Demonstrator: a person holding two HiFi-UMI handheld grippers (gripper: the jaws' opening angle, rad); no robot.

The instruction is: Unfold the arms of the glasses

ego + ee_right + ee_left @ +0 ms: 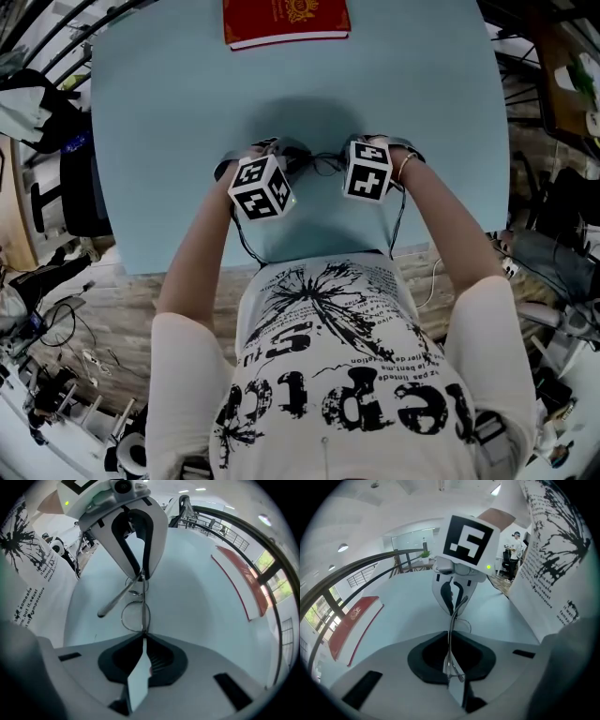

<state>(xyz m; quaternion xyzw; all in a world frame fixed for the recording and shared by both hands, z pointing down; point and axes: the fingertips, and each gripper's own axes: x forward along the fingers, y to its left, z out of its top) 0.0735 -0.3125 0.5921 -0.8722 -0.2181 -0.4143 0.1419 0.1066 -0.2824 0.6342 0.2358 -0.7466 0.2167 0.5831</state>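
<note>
While both grippers are pinching them from opposite ends, the glasses are hanging between the two tools, low over the near middle of the table; whether they are touching its surface I cannot tell. In the right gripper view the thin wire frame is running straight up the picture from one pair of jaws to the other, a round lens rim is showing just beyond the near jaws, and one arm is slanting out to the left, away from the frame, with its thicker tip free in the air.

The right gripper is pointing steeply down, and its jaws are standing narrow, pressing on the near end of the frame. The left gripper is tilting down less steeply, and its jaws are likewise closing tight on the wire at the far end, close to where the slanting arm is starting. In the head view the two marker cubes are sitting side by side, with the person's forearms reaching in from below.

Farther out, a red book is lying flat at the far edge of the pale blue table, well apart from the glasses. The person's white shirt with black print is filling the bottom of the head view.
</note>
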